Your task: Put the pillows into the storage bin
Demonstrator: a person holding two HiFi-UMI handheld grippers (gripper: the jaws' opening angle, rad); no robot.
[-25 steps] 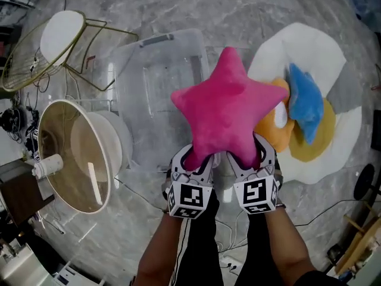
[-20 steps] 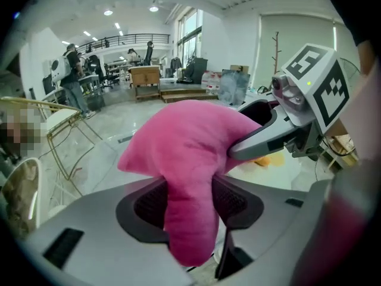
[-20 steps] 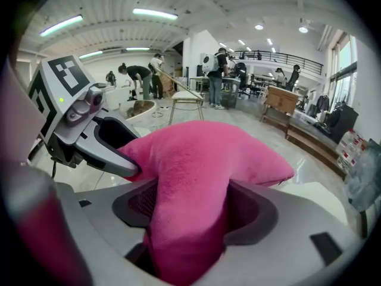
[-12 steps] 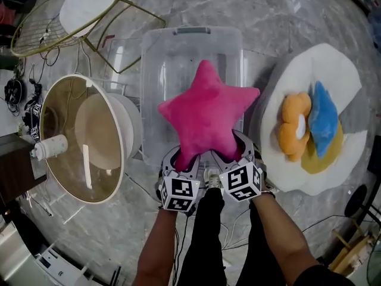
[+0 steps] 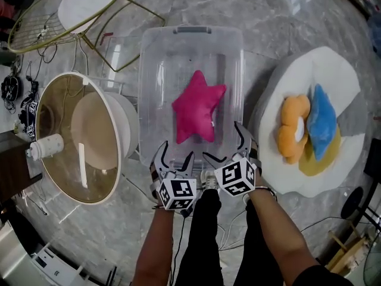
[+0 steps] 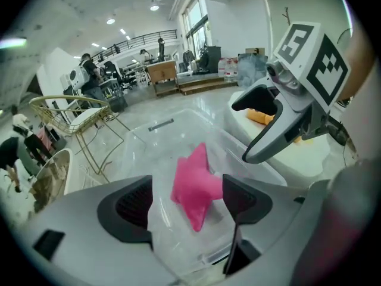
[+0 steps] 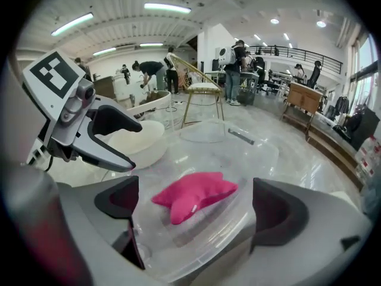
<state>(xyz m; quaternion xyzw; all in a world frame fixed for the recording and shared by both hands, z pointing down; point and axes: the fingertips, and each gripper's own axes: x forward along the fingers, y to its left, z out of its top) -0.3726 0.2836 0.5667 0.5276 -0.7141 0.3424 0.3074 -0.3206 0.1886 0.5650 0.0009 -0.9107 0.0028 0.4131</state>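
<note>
Star pillow point(image 5: 198, 107), gripped earlier, now lies in storage bin point(image 5: 149, 82); left gripper point(image 5: 177, 150), right gripper point(image 5: 222, 140) jaws opening, empty.

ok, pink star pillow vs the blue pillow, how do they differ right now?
Place: the pink star pillow lies inside the clear storage bin; the blue pillow sits outside it, on the white cushion to the right.
Contact: the pink star pillow lies alone; the blue pillow rests against the orange pillow.
Colour: pink versus blue.
Shared: both are soft plush pillows.
</note>
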